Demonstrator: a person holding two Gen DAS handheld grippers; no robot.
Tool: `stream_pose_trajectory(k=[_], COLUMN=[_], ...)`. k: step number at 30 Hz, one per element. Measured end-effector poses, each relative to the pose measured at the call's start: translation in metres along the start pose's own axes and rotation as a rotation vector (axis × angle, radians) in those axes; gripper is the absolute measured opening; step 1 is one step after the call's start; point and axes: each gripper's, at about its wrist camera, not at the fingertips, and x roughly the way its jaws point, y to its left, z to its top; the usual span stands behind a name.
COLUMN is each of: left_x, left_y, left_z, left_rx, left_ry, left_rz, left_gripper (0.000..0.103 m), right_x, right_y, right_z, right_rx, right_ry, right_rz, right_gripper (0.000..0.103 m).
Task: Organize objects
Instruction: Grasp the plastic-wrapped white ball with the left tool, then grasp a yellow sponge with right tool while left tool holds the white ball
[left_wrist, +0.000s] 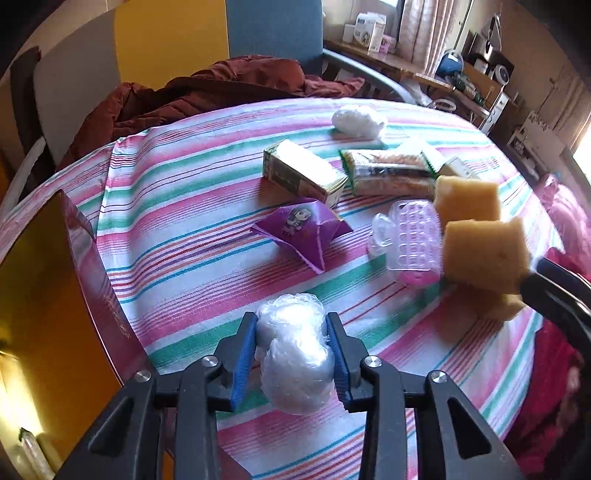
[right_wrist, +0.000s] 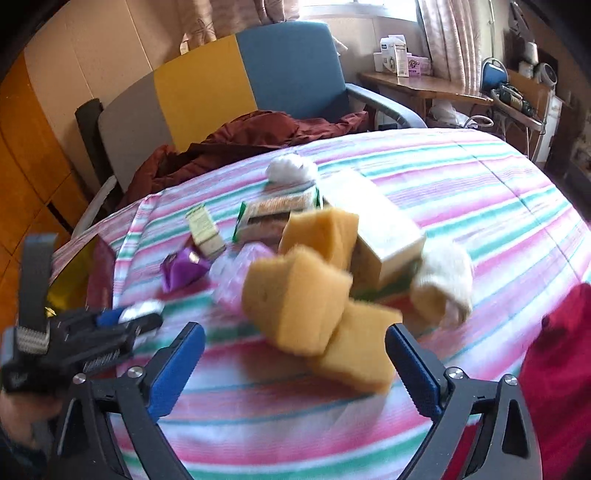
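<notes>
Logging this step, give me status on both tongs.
Left tongs shut on clear crumpled plastic wad. Right tongs open, empty, above yellow foam sponges. Nothing blocking.

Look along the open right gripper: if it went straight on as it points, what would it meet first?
Probably the nearest yellow sponge, lying just ahead between the fingers of the right gripper; blur leaves depth uncertain.

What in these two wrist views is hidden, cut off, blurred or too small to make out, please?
- Yellow sponges: motion-blurred in the right wrist view; how many are stacked is unclear.
- Red box: cut off by the left wrist view's edge; contents unseen.
- Green carton: print too small to read.
- Plastic-wrapped bundle: the left gripper pads cover its sides; the wrap hides its contents.
- Right gripper: nothing between its fingers.
</notes>
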Motion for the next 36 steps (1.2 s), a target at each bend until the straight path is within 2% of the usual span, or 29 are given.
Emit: stream_pose_trajectory(k=[5,7,10,14,20,21,22,23,24,25,26,27,28,29,30,31,34,35,36], left_x=[-0.016,-0.023,-0.034,-0.044,-0.052,-0.052,-0.052,-0.053,-0.054,-0.054,-0.055,-0.056,-0.056,-0.058,-0.060,-0.061,-0.064,-0.066,-0.067], left_y=[-0.001,-0.003,-0.005,-0.007,-0.016,-0.017,-0.019,-0.021,-0.023,-0.024,-0.024,-0.025,-0.025,-0.024,-0.024,-0.025,-0.024,-0.024,-0.025], left_z=[-0.007,-0.012,-0.020,-0.030,-0.043,-0.045,-0.047,-0.048,-0.049,-0.049,-0.048,-0.046,-0.045,-0.044,-0.042,-0.042,-0.043,-0.043,-0.044], left_rx=[-0.019,-0.019,-0.024,-0.029,-0.009,-0.005,0.001,0.007,0.013,0.016,0.018,0.015,0.014,0.012,0.012,0.012,0.008,0.006,0.007], left_ry=[-0.035,-0.042,-0.058,-0.072,-0.075,-0.075,-0.073,-0.074,-0.077,-0.080,-0.083,-0.090,-0.093,-0.096,-0.103,-0.107,-0.113,-0.115,-0.116], left_rz=[-0.050,-0.064,-0.080,-0.097,-0.099,-0.097,-0.097,-0.097,-0.094,-0.092,-0.089,-0.079,-0.075,-0.074,-0.073,-0.073,-0.074,-0.073,-0.072], left_gripper=[0.037,0.037,0.037,0.037,0.037,0.037,0.037,0.037,0.037,0.037,0.037,0.037,0.037,0.037,0.037,0.037,0.037,0.037,0.037], right_x=[0.022,0.029,0.024,0.005,-0.018,-0.021,-0.026,-0.029,-0.033,-0.038,-0.042,-0.045,-0.047,-0.047,-0.047,-0.048,-0.054,-0.056,-0.057], right_y=[0.000,0.002,0.005,0.014,0.015,0.016,0.020,0.023,0.023,0.015,0.005,-0.011,-0.015,-0.014,-0.008,-0.008,-0.024,-0.026,-0.025], right_z=[0.017,0.018,0.012,0.000,-0.016,-0.018,-0.021,-0.022,-0.022,-0.020,-0.017,-0.016,-0.016,-0.016,-0.019,-0.021,-0.023,-0.023,-0.024], right_rx=[-0.038,-0.065,-0.091,-0.129,-0.122,-0.143,-0.201,-0.242,-0.249,-0.189,-0.109,0.006,0.022,-0.003,-0.084,-0.099,0.041,0.044,0.023], right_ry=[0.022,0.044,0.050,0.027,0.025,0.014,-0.016,-0.036,-0.047,-0.040,-0.029,-0.012,-0.012,-0.013,-0.017,-0.017,-0.007,-0.018,-0.030], right_rz=[-0.022,-0.025,-0.007,0.018,0.083,0.046,-0.052,-0.114,-0.129,-0.051,0.065,0.223,0.221,0.160,0.005,-0.014,0.208,0.210,0.144], right_gripper=[0.095,0.058,0.053,0.052,0.052,0.052,0.052,0.052,0.052,0.052,0.052,0.051,0.051,0.051,0.050,0.050,0.050,0.050,0.050])
